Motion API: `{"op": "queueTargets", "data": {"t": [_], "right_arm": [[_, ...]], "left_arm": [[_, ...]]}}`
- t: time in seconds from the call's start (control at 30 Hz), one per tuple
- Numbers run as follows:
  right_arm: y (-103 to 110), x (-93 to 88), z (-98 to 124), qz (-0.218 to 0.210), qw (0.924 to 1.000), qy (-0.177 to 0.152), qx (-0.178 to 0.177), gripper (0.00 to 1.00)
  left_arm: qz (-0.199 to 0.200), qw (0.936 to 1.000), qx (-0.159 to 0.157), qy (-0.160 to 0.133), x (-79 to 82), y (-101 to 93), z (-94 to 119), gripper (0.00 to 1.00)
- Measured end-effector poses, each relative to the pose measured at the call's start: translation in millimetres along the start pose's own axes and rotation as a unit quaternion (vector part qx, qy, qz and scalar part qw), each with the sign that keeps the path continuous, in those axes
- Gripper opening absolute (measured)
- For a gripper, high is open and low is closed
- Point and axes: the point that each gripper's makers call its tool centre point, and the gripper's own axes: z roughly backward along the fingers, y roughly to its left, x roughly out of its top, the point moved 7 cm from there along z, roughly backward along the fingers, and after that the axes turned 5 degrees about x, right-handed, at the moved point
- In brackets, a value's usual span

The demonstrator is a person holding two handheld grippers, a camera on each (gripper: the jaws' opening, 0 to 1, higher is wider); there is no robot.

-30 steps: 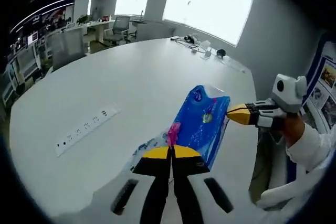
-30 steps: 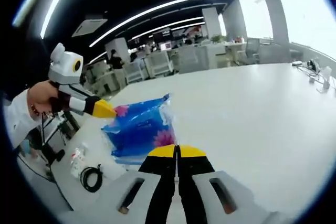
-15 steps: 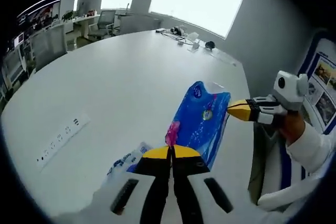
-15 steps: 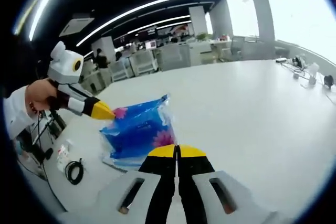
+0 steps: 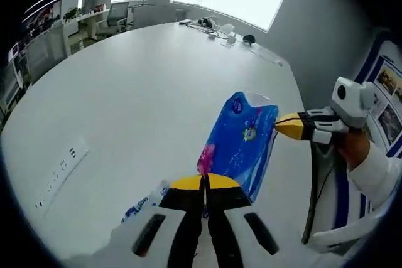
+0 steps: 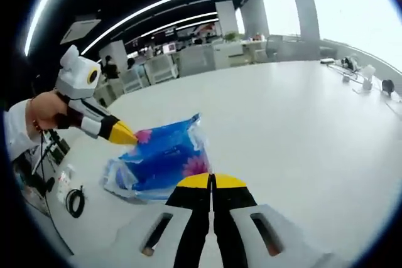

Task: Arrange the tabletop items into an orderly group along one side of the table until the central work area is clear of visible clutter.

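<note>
A blue plastic tissue pack (image 5: 242, 139) with pink flowers hangs stretched between my two grippers, just above the white table (image 5: 144, 92). My left gripper (image 5: 205, 181) is shut on the pack's near edge. My right gripper (image 5: 281, 125) comes in from the right, held by a person's hand, and is shut on the pack's far right corner. In the right gripper view the same pack (image 6: 160, 158) lies ahead of my right gripper (image 6: 212, 180), and the left gripper (image 6: 127, 136) pinches its far left corner. A second, paler pack (image 5: 143, 200) lies under the left gripper.
A white power strip (image 5: 58, 174) lies flat on the table to the left. Cables and small devices (image 5: 217, 28) sit at the table's far end. A coiled black cable (image 6: 75, 200) and a small packet (image 6: 63, 180) lie near the table edge. Desks and chairs stand beyond.
Both grippers have kept their hold on the blue pack. Both cameras have moved along the table: the power strip slid down-left in the left gripper view, and the coiled cable slid left in the right gripper view.
</note>
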Motion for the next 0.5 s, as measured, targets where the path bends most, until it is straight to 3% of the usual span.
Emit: {"op": "queueTargets", "data": {"t": [0.5], "right_arm": [[-23, -24.1, -38, -0.024, 0.9991, 0.035, -0.002, 0.0]], "left_arm": [[0.014, 0.9988, 0.003, 0.047, -12.1, 22.6, -47, 0.0]]}}
